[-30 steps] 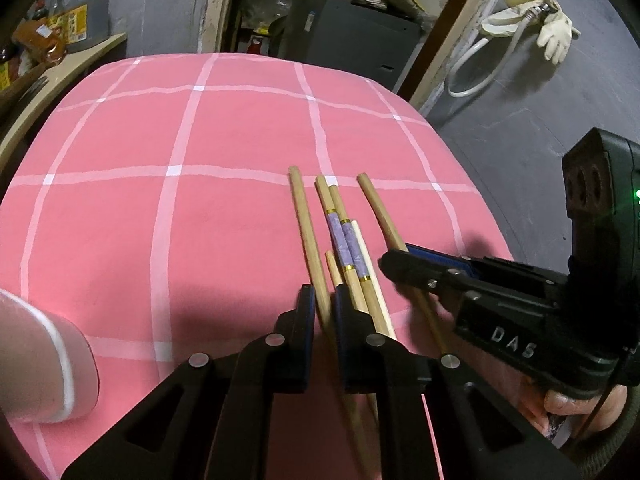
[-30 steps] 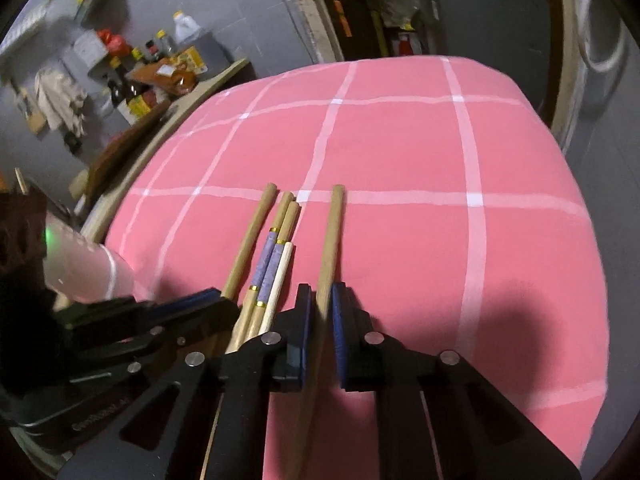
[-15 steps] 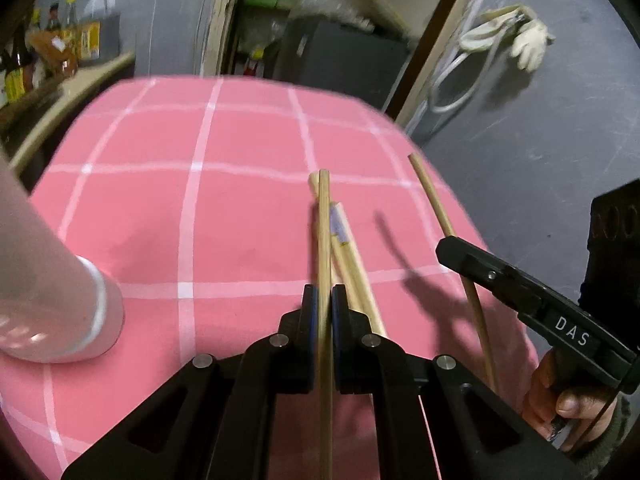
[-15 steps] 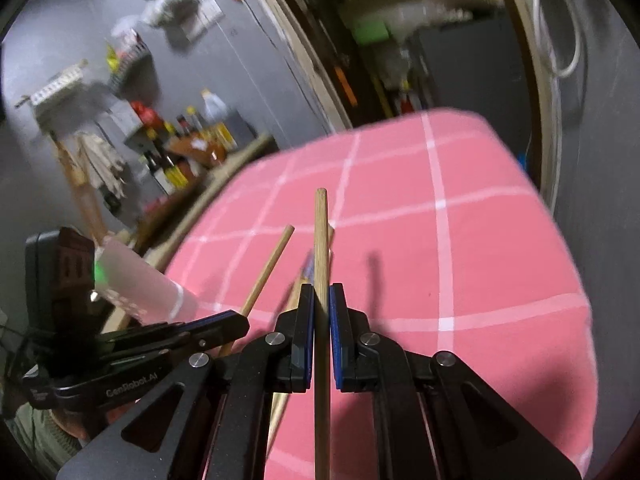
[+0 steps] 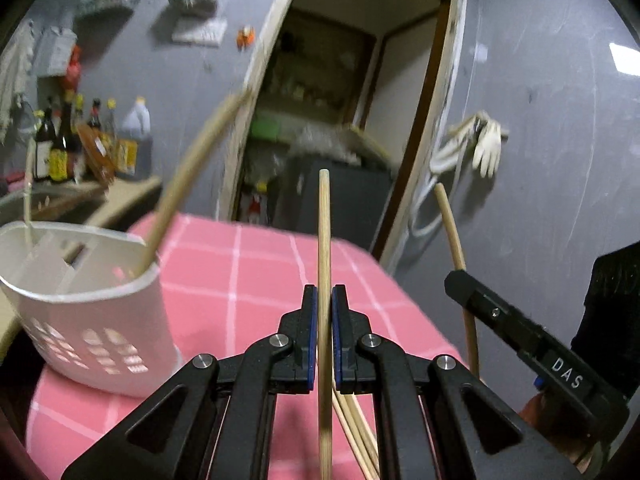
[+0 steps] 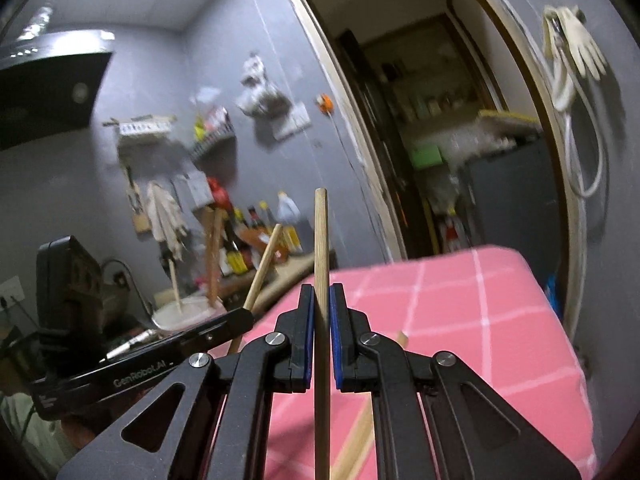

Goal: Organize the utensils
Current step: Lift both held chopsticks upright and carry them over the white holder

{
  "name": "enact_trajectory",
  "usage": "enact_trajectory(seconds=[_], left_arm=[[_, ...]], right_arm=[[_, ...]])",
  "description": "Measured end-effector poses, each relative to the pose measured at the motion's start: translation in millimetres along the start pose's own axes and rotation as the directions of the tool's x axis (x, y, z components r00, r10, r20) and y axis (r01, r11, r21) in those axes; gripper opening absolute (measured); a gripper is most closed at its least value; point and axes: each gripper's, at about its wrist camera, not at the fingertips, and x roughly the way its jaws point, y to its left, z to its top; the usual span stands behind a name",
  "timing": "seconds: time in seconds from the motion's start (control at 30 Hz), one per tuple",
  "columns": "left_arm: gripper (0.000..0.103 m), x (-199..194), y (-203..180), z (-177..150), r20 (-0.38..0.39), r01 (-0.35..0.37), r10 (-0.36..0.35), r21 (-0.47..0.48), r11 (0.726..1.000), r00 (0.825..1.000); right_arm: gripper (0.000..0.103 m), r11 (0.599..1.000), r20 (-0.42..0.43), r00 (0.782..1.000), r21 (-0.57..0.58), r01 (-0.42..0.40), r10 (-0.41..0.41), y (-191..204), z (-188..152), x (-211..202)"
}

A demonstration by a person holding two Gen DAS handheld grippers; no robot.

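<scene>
My left gripper (image 5: 324,300) is shut on a plain wooden chopstick (image 5: 324,240), held upright above the pink checked tablecloth (image 5: 248,276). My right gripper (image 6: 321,300) is shut on another wooden chopstick (image 6: 321,240), also upright; it shows at the right of the left wrist view (image 5: 454,232). A white perforated utensil holder (image 5: 92,304) stands at the left with a chopstick (image 5: 188,172) leaning out of it. Several chopsticks (image 5: 356,436) lie on the cloth under the left gripper.
A counter (image 5: 80,196) with sauce bottles (image 5: 56,148) stands left of the table. An open doorway (image 5: 344,112) with a dark cabinet is behind the table. Hose and gloves (image 5: 480,148) hang on the grey wall. The table's right edge (image 6: 560,320) drops off.
Both grippers have lifted their chopsticks off the cloth and tilted them upright. The left gripper has swung towards the white holder, which now shows fully.
</scene>
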Motion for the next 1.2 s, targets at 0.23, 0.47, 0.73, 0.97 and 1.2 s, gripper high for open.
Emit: enact_trajectory(seconds=[0.23, 0.47, 0.73, 0.97, 1.2], left_arm=[[0.005, -40.0, 8.1, 25.5, 0.142, -0.009, 0.009, 0.001, 1.0, 0.99], [0.005, -71.9, 53.7, 62.7, 0.231, -0.073, 0.083, -0.049, 0.996, 0.969], [0.005, -93.7, 128.7, 94.8, 0.327, -0.18, 0.222, -0.154, 0.972, 0.919], [0.005, -101.1, 180.6, 107.9, 0.399, -0.245, 0.327, -0.244, 0.938, 0.857], [0.005, -91.5, 204.0, 101.9, 0.439, -0.285, 0.39, -0.286, 0.915, 0.81]], right_arm=[[0.006, 0.997, 0.114, 0.991, -0.019, -0.071, 0.073, 31.5, 15.4, 7.4], [0.006, 0.981, 0.168, 0.967, -0.058, -0.184, 0.192, 78.1, 36.3, 37.4], [0.006, 0.946, 0.232, 0.917, -0.09, -0.311, 0.324, 123.3, 55.2, 84.3], [0.006, 0.951, 0.359, 0.881, -0.125, -0.282, 0.309, 139.7, 59.3, 106.2], [0.006, 0.973, 0.451, 0.864, -0.152, -0.175, 0.225, 144.0, 47.0, 115.1]])
